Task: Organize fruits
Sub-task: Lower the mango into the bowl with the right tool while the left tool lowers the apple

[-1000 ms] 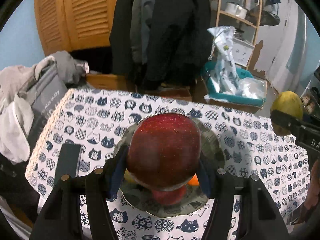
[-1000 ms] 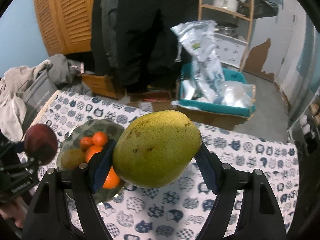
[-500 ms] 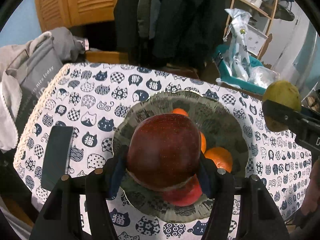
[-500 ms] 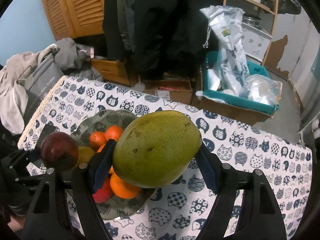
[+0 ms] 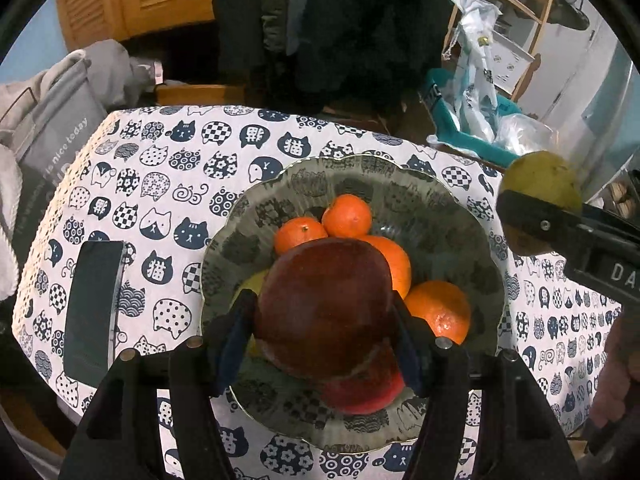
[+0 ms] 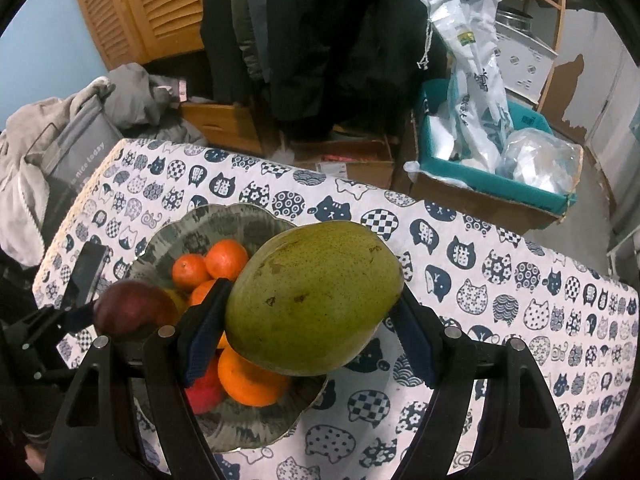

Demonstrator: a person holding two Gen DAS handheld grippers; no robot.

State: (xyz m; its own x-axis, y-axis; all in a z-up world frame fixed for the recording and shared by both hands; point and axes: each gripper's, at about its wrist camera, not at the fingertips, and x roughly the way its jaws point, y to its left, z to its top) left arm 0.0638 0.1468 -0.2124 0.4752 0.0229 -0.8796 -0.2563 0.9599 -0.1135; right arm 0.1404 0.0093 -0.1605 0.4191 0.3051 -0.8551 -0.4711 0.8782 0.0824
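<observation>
My left gripper (image 5: 325, 312) is shut on a dark red apple (image 5: 324, 304), held just above a grey patterned bowl (image 5: 452, 208). The bowl holds several oranges (image 5: 346, 216) and a red fruit (image 5: 364, 388) under the apple. My right gripper (image 6: 310, 320) is shut on a large green mango (image 6: 316, 296), hanging over the bowl's (image 6: 192, 228) right rim. From the left wrist view the mango (image 5: 540, 184) and right gripper show at the right edge. The right wrist view shows the apple (image 6: 134, 308) in the left gripper at lower left.
A cat-print cloth (image 5: 160, 168) covers the table. A dark phone (image 5: 94, 308) lies left of the bowl. Beyond the far edge are a teal box with plastic bags (image 6: 500, 160), hanging dark coats (image 6: 320, 40), and grey clothes and a bag (image 5: 52, 128) at the left.
Both grippers have come down and tilted toward the table, each still holding its fruit. The bowl now looks larger, and the oranges inside it have come into sight past the apple.
</observation>
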